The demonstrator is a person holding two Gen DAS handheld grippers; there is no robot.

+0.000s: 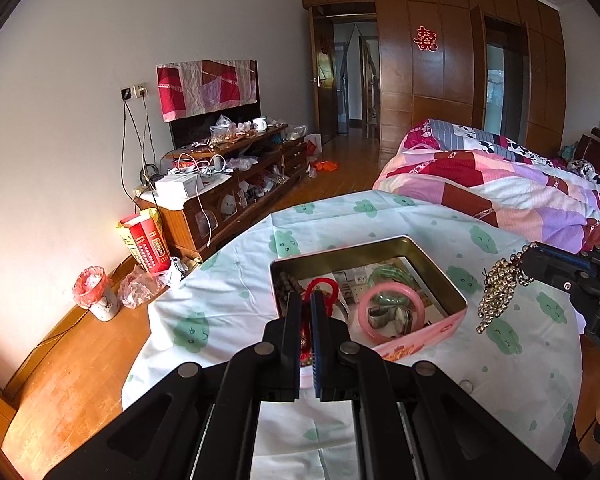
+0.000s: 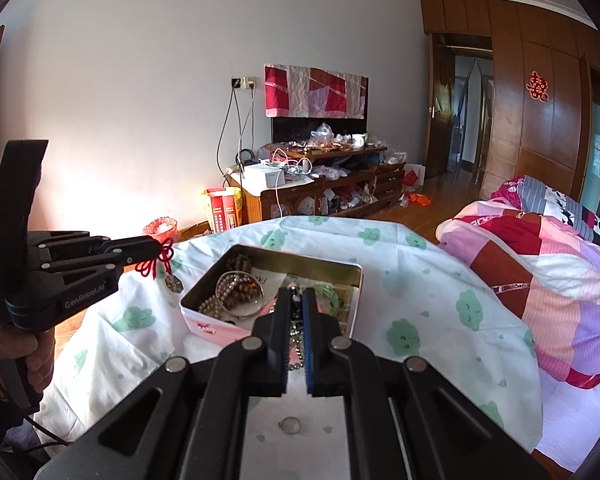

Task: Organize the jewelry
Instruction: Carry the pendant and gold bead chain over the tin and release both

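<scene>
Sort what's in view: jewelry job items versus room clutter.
Job: tin box, pink bangle, gold bead strand, red knotted-cord charm, wooden bead bracelets.
Clutter: white mug, waste bin, quilt.

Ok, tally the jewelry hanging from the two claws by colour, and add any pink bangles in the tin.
Red knotted cord charm: 1, in the left claw
Gold bead strand: 1, in the right claw
Pink bangle: 1, in the tin
Total: 3
</scene>
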